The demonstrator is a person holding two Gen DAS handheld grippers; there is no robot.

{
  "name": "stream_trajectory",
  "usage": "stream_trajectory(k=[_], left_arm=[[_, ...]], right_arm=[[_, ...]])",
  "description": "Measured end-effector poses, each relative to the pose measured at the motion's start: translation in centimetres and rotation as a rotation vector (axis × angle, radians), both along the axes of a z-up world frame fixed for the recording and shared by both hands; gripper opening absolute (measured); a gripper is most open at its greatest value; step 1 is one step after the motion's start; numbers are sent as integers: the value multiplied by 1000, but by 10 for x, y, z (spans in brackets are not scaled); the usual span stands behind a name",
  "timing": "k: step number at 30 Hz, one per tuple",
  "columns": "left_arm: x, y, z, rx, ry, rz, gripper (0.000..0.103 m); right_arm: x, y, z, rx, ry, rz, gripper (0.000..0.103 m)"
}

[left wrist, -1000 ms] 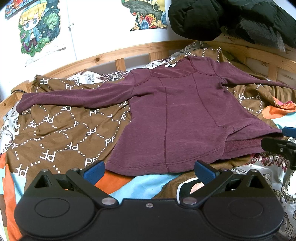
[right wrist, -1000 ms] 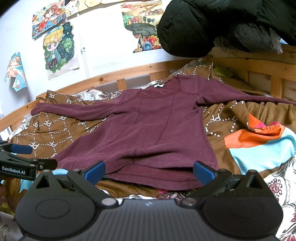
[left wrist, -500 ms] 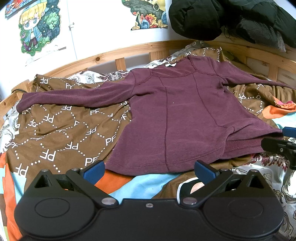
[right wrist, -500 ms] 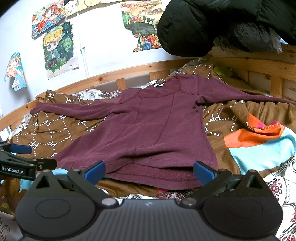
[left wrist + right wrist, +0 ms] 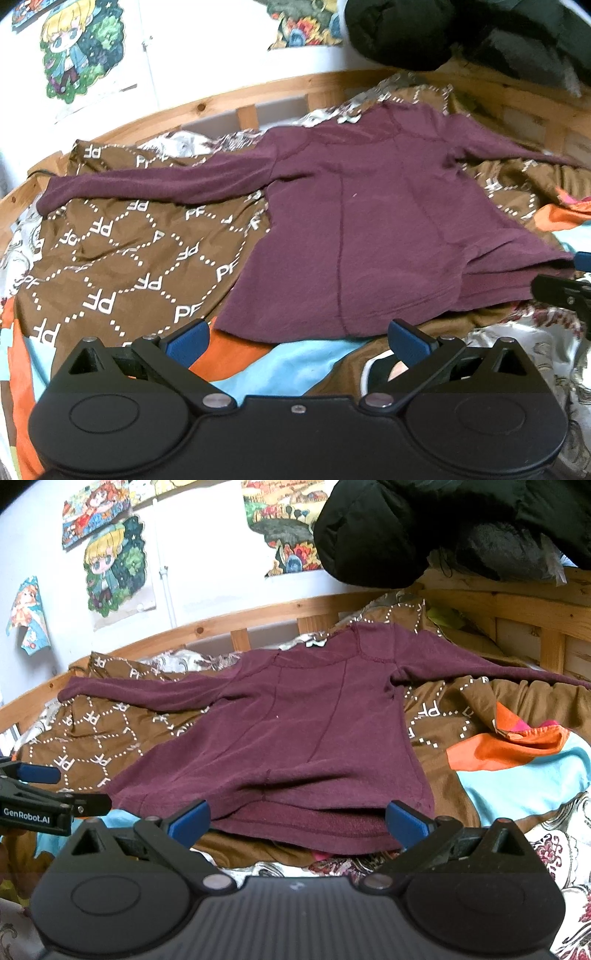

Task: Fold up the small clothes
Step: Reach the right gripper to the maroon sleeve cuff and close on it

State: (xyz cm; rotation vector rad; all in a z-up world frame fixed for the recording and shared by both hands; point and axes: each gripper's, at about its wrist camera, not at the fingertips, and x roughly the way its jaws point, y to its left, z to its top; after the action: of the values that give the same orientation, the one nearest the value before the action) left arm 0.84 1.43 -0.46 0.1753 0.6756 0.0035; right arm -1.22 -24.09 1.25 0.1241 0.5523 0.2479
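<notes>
A long-sleeved maroon knit top (image 5: 369, 236) is spread flat on a bed, over a brown patterned blanket (image 5: 122, 258), with both sleeves stretched out sideways and its hem nearest the cameras. No fold is seen yet, so the whole task is judged to remain (sleeves in, then body doubled). The left gripper (image 5: 295, 338) and right gripper (image 5: 295, 818) are held just short of the hem, fingers spread wide and empty. A wooden bed rail (image 5: 229, 622) is seen behind.
</notes>
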Motion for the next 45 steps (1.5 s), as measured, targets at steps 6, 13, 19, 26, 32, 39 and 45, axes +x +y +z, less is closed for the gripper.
stream_trajectory(k=[6,13,19,26,32,39,45], left_arm=[[25,1,5,15,81,35,102],[65,-12,36,113,99,20,102],[108,-31,49,20,76,36,102],[154,-50,21,-124,105,55,102],[178,-67,-2,-203,117,-19,102],[163,-97,-27,-139,180,-193,102],[129,-100,-37,-56,193,-286,102]], right_arm=[[9,-4,12,-30,6,-36,103],[42,-55,50,-4,-57,-234,103],[66,-128,59,37,-74,-440,103],[94,-202,44,203,-44,-699,98],[96,-245,27,307,-8,-901,90],[103,-271,6,396,-19,-945,86],[117,-282,-1,368,-22,-992,77]])
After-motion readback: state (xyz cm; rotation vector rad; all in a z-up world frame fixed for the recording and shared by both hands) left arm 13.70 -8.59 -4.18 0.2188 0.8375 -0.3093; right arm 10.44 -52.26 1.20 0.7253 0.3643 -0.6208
